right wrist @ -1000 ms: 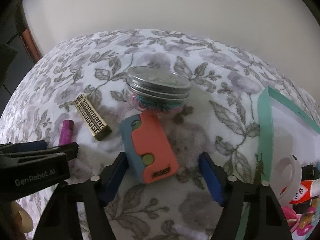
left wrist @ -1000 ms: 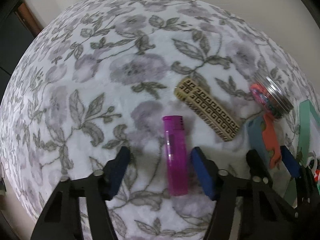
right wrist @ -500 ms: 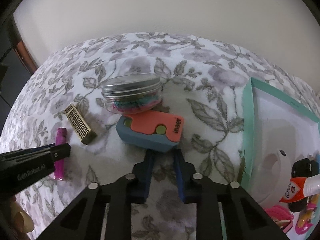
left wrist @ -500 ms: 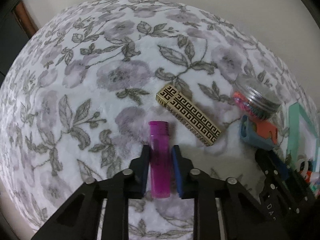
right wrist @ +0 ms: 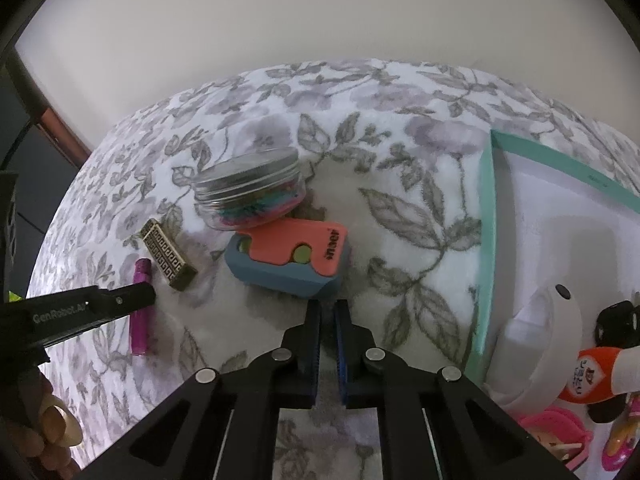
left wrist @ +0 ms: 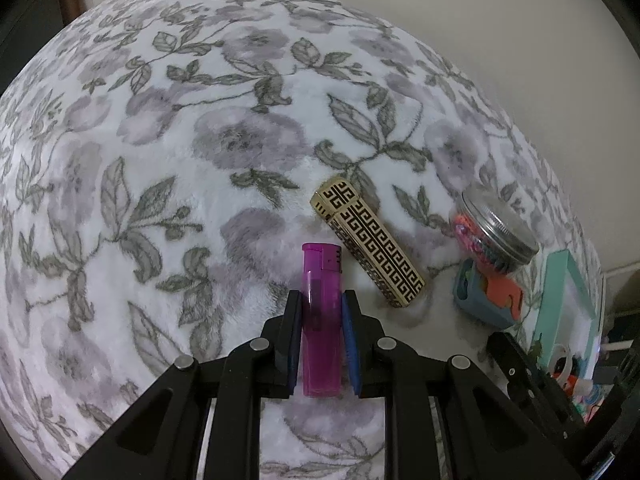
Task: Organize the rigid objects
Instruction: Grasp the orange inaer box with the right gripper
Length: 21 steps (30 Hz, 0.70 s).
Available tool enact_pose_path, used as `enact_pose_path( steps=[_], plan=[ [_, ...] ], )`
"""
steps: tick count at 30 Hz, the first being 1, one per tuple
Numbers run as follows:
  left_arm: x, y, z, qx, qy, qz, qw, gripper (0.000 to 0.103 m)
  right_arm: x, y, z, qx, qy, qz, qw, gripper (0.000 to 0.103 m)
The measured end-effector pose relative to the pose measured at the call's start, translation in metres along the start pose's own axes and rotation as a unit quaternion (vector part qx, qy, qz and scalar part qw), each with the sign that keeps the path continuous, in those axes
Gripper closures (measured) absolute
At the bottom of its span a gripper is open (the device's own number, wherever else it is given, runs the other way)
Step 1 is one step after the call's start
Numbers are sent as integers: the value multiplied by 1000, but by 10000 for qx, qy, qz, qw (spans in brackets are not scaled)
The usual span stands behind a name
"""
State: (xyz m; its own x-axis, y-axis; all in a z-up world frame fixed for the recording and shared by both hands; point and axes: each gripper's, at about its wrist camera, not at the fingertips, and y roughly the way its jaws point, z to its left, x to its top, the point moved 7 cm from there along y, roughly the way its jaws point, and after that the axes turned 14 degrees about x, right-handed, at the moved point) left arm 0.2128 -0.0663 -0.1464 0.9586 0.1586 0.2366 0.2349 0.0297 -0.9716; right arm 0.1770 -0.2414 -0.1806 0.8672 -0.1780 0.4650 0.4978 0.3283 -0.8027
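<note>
- The left claw (left wrist: pixel 320 312) is closed onto the purple lighter (left wrist: pixel 321 316), one pad on each long side; the lighter's cap end sticks out ahead of the fingertips over the floral blanket (left wrist: pixel 160 160).
- Just ahead and to the right of that claw lies the gold patterned lighter (left wrist: pixel 368 242), slanted, its near end close beside the purple lighter's cap but apart from it.
- Farther right, the clear jar (left wrist: pixel 494 236) with a metal lid holds coloured bits; the coral-and-blue case (left wrist: pixel 486 296) lies just in front of it.
- The right claw (right wrist: pixel 328 320) has its pads drawn nearly together with only a thin gap and nothing between them; its tips sit just short of the coral-and-blue case (right wrist: pixel 290 258), with the jar (right wrist: pixel 250 192) behind it.
- Right of this claw, the teal-rimmed tray (right wrist: pixel 486 240) holds a white ring, a glue bottle (right wrist: pixel 596 376) and pink items.
</note>
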Motion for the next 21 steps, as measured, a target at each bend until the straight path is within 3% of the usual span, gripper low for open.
enact_pose_path(
  steps=[5, 8, 11, 15, 21],
  plan=[
    [4, 10, 4, 116, 91, -108, 9998, 83, 0, 0, 0, 7, -80, -18, 10000, 93],
    [8, 13, 5, 146, 110, -163, 9997, 83, 0, -1, 1, -33, -149, -63, 9999, 78],
    [16, 21, 1, 75, 66, -148, 9998, 83, 0, -1, 5, -52, -283, -76, 9996, 70],
    [22, 23, 6, -136, -57, -75, 9999, 83, 3, -5, 7, -290, -455, -160, 9984, 42],
    [30, 27, 11, -280, -107, -54, 9995, 83, 10, -1, 4, -364, -437, -178, 9982, 38]
  ],
)
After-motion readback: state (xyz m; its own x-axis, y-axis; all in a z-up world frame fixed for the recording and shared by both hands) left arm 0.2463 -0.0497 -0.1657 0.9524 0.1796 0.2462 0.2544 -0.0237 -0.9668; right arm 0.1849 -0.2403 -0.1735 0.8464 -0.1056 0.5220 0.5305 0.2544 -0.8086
